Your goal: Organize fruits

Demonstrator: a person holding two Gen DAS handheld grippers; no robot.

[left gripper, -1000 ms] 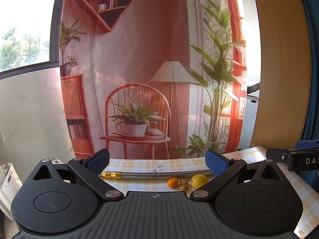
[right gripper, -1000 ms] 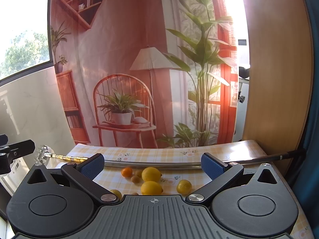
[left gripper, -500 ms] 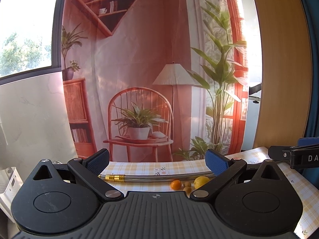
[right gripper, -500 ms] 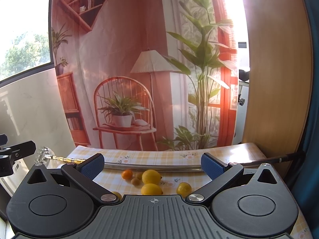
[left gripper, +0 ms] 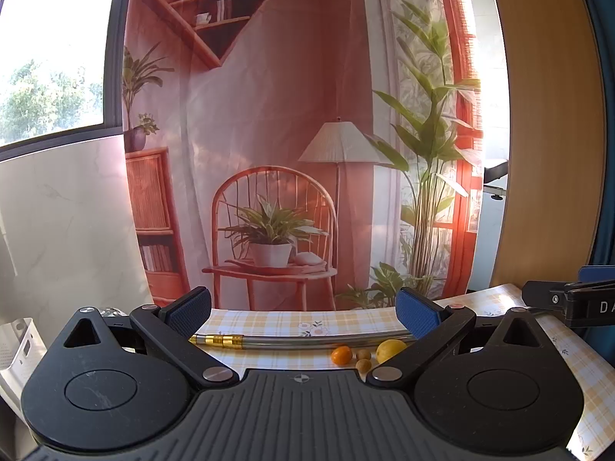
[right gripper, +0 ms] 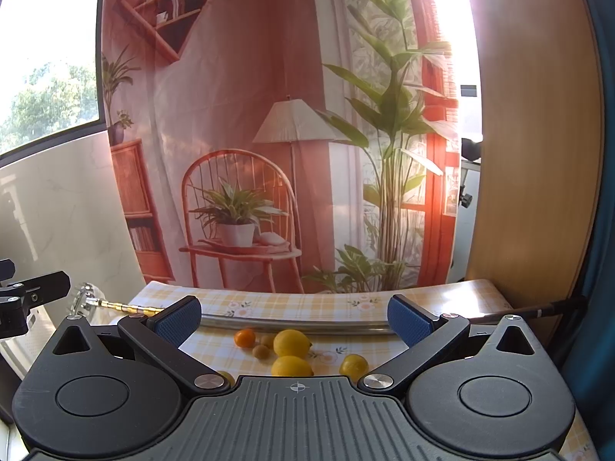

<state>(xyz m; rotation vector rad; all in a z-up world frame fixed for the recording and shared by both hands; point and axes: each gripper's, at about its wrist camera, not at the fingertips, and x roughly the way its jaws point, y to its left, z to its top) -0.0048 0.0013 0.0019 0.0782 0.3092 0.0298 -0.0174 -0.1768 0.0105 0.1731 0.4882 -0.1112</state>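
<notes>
yellow lemons, orange mandarin, yellow-checked tablecloth.

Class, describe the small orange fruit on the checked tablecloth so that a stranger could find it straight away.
Start at the long metal rod lying across the yellow checked tablecloth. A cluster of fruit sits just in front of it. The orange fruit is at the cluster's left end, the only orange one beside yellow lemons and small brown fruits.

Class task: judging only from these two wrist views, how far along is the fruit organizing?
Done: nothing visible. The lemons, the small orange fruit and the brownish fruits lie loose on the checked tablecloth. In hand: nothing; the left claw and right claw are both open and empty. Left: all the sorting; no container is visible.
</notes>
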